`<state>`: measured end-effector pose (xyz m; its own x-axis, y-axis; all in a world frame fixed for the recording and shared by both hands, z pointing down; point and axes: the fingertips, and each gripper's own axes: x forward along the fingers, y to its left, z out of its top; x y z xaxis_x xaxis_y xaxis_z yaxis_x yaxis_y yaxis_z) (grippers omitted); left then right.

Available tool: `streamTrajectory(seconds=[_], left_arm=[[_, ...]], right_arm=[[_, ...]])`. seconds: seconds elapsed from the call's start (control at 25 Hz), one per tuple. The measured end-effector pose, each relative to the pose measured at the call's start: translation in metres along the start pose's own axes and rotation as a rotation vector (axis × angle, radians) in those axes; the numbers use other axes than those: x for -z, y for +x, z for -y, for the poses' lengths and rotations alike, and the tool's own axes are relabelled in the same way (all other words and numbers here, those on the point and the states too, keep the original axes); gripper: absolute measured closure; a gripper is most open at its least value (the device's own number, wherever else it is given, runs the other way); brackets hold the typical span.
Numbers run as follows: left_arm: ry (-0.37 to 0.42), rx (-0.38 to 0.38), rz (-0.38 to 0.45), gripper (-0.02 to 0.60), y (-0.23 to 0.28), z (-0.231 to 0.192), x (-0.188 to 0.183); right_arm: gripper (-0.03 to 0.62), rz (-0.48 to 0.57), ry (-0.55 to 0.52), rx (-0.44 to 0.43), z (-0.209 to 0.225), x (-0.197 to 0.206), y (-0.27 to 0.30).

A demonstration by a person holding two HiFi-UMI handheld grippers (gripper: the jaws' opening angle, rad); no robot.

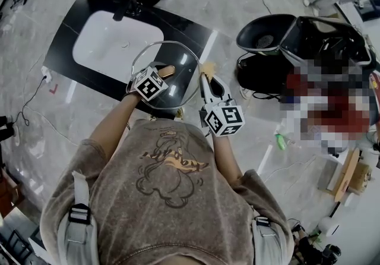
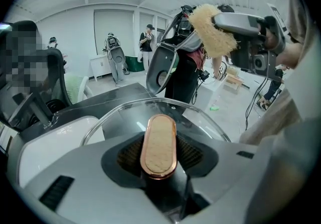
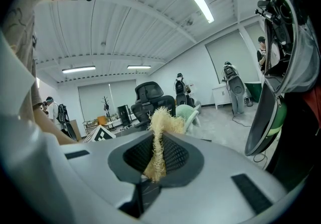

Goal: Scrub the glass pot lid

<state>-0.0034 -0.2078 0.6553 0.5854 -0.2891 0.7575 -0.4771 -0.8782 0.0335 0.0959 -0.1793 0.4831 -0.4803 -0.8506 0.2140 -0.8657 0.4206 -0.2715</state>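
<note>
Left gripper (image 1: pixel 159 75) is clamped on the copper-rimmed knob (image 2: pixel 159 145) of the glass pot lid (image 1: pixel 178 88); both jaws press the knob's sides, and the lid is carried tilted in front of the person. Right gripper (image 1: pixel 208 76) has its jaws closed on a yellow fibrous scrub pad (image 3: pixel 156 147), which sticks out past the jaw tips. The pad sits near the lid's right rim; the left gripper view shows a gap between the pad and the glass. Beneath the lid is the near right corner of a black countertop (image 1: pixel 71 38), and the lid's far rim overlaps the near edge of the white sink basin (image 1: pixel 107 44) set into it. A black faucet (image 1: pixel 127 5) stands at the basin's far side. Pale marble floor lies open to the left of the countertop, crossed by a thin cable (image 1: pixel 29 103). To the right, a strip of floor separates the countertop from a black bowl-shaped basin (image 1: pixel 279 23) with a grey disc in its bottom.
</note>
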Motion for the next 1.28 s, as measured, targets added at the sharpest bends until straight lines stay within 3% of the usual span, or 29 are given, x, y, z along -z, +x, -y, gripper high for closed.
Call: streamTrajectory(seconds=[1.04, 1.28], left_arm=[[0.001, -0.011, -0.040, 0.401, -0.011, 0.024, 0.002], [-0.039, -0.024, -0.008, 0.400, -0.032, 0.022, -0.012]], right_arm=[[0.553, -0.026, 0.017, 0.000, 0.001, 0.017, -0.010], [0.553, -0.030, 0.014, -0.016, -0.003, 0.016, -0.003]])
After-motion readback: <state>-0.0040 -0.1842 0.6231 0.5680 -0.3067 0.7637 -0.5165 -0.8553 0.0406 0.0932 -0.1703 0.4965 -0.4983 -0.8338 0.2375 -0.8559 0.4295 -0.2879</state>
